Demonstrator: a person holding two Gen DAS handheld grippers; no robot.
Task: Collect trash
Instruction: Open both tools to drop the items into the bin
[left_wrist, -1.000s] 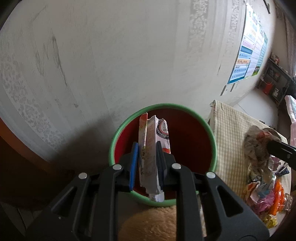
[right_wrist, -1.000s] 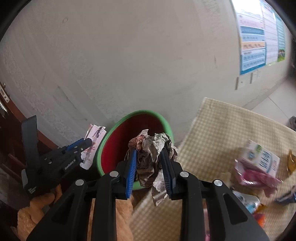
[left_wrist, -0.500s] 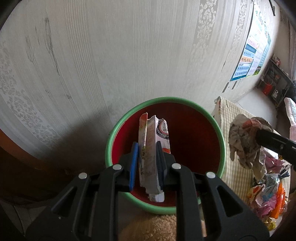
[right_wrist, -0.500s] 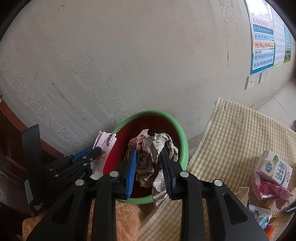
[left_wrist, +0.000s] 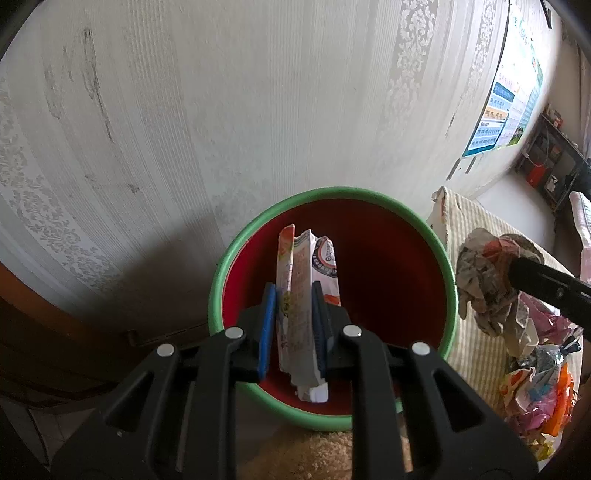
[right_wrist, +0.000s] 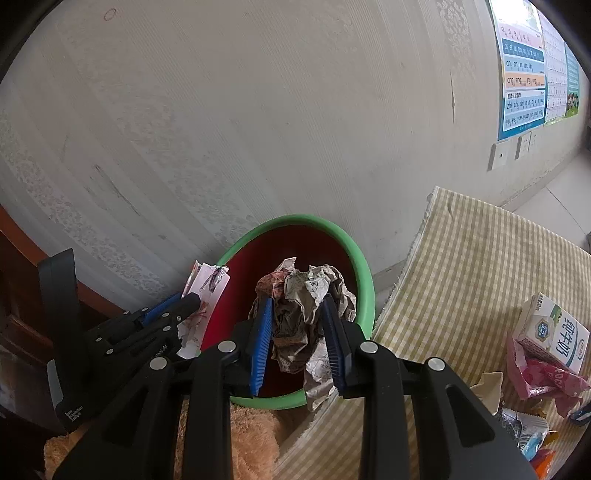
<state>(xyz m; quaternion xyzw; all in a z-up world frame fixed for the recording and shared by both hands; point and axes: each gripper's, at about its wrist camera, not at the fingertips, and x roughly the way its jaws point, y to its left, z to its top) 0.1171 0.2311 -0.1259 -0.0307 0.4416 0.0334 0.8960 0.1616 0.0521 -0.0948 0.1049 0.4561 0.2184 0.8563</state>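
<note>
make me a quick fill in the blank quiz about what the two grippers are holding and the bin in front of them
1. The left gripper is shut on a flattened ____.
2. The right gripper is shut on a wad of crumpled ____.
3. The bin is red inside with a ____ rim.
4. The loose trash lies on a ____ cloth.

Missing words: wrapper; paper; green; checked

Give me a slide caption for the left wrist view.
Left gripper holds a flattened wrapper over the green-rimmed red bin.

Bin mouth open, wall close behind

The bucket (left_wrist: 448, 280) gapes unobstructed inside (red, deep); wall (left_wrist: 258, 110) blocks beyond, litter pile (left_wrist: 535, 387) crowds right.
</note>
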